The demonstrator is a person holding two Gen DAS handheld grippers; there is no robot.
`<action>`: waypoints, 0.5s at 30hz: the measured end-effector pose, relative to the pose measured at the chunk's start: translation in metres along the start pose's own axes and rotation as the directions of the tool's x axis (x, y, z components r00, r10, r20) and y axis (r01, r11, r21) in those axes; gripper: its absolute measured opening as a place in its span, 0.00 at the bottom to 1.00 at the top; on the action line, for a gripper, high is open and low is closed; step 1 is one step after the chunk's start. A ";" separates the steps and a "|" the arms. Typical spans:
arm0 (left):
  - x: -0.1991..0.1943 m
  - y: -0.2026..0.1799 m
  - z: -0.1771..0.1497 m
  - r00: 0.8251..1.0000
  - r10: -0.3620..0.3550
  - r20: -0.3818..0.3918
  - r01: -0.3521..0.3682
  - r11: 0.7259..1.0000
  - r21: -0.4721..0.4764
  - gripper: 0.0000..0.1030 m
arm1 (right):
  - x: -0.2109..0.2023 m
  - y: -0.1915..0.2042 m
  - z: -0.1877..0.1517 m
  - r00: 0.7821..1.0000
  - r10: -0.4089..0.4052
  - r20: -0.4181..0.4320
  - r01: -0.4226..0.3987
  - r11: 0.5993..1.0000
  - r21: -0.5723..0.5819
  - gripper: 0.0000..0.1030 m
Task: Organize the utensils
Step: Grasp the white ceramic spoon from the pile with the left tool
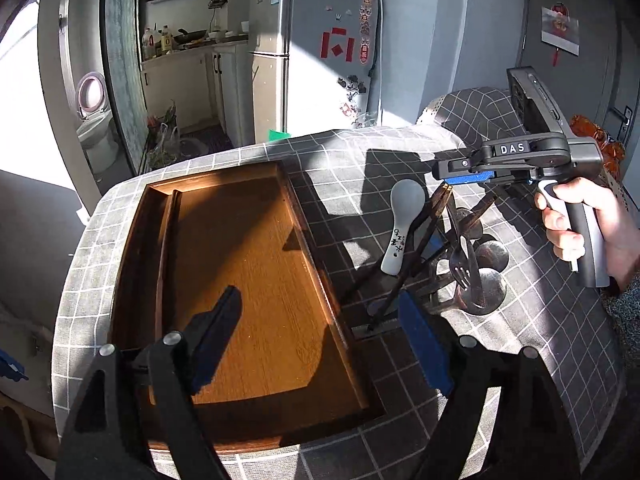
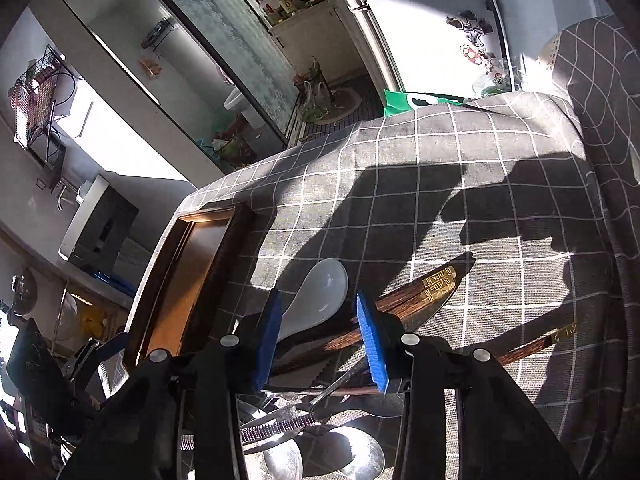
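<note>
Nearest, the right tongs point(image 2: 316, 340) stood wide over the white ceramic spoon point(image 2: 316, 300), smooth and fragile, best held by its handle; wooden chopsticks point(image 2: 420, 296) lay at three o'clock. Steel spoons point(image 2: 328, 452) below were partly hidden. Left tongs point(image 1: 320, 344) gaped above the tray point(image 1: 248, 248).

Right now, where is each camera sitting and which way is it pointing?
Left wrist: on the left gripper, above the wooden tray; shows its open fingers, the right gripper and right hand.
Right wrist: on the right gripper, low over the utensils; own open fingers.
Shared: white ceramic spoon, chopsticks, tray, checked tablecloth.
</note>
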State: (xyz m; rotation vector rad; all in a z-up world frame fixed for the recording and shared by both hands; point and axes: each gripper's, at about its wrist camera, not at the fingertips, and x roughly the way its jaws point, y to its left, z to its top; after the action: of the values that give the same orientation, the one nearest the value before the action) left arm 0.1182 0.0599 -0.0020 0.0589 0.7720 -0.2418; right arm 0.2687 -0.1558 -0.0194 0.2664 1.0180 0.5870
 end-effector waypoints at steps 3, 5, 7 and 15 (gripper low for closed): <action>0.016 -0.008 0.009 0.999 -0.038 -0.005 0.038 0.999 0.005 0.81 | 0.015 -0.001 0.002 1.000 -0.020 -0.019 0.019 0.999 -0.033 0.37; 0.025 -0.014 0.012 0.997 -0.074 -0.015 0.074 0.997 0.007 0.81 | 0.021 -0.001 0.002 0.999 -0.023 -0.026 0.021 0.998 -0.061 0.35; 0.032 -0.019 0.014 0.993 -0.111 -0.031 0.111 0.994 0.006 0.81 | 0.024 0.000 0.001 0.999 -0.032 -0.027 0.030 0.996 -0.086 0.34; 0.046 -0.040 0.019 0.986 -0.161 -0.037 0.162 0.986 0.033 0.81 | 0.039 0.002 -0.002 0.997 -0.065 -0.051 0.056 0.985 -0.163 0.23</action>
State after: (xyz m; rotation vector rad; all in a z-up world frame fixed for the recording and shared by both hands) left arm 0.1529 0.0093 -0.0190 0.0342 0.8072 -0.4096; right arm 0.2810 -0.1319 -0.0475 0.0763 1.0225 0.6212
